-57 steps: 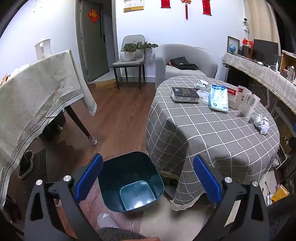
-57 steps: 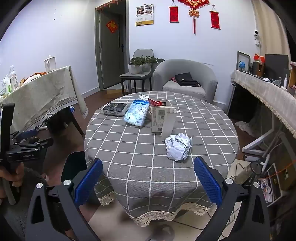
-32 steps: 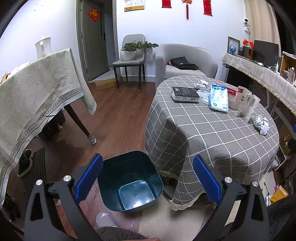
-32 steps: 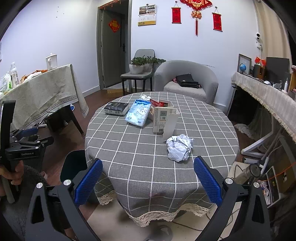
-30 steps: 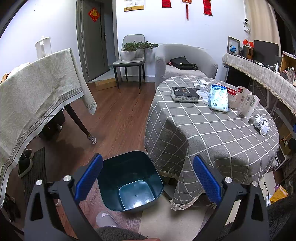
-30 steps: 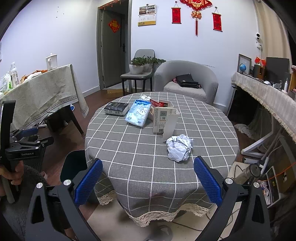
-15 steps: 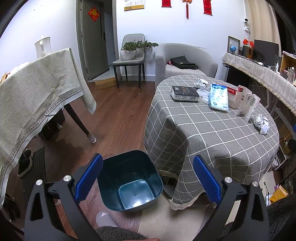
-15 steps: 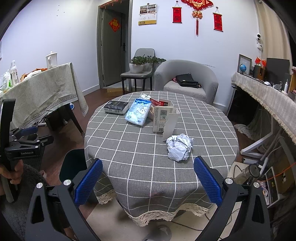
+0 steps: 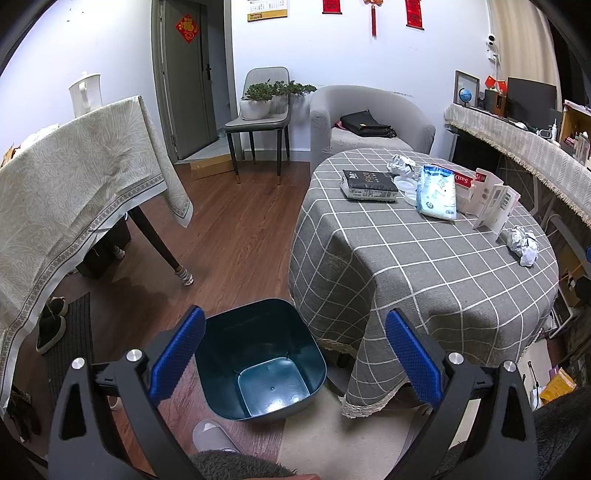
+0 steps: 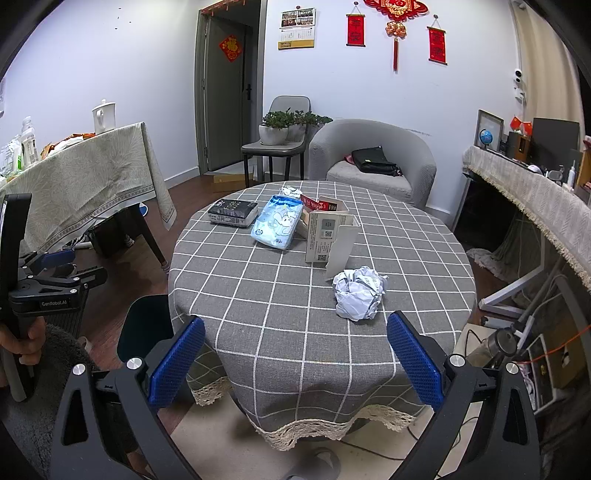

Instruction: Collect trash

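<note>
Overhead, left gripper fingers wide above bin, right gripper likewise (both empty)

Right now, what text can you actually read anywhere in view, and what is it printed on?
"GenRobot.AI": on the black body of the left gripper, seen from the right wrist.
"CUPS": on the red flat carton on the grey checked round table.
Dark hardcover book cover, white upright box labels, wall calendar, red hangings: too blurred.
</note>
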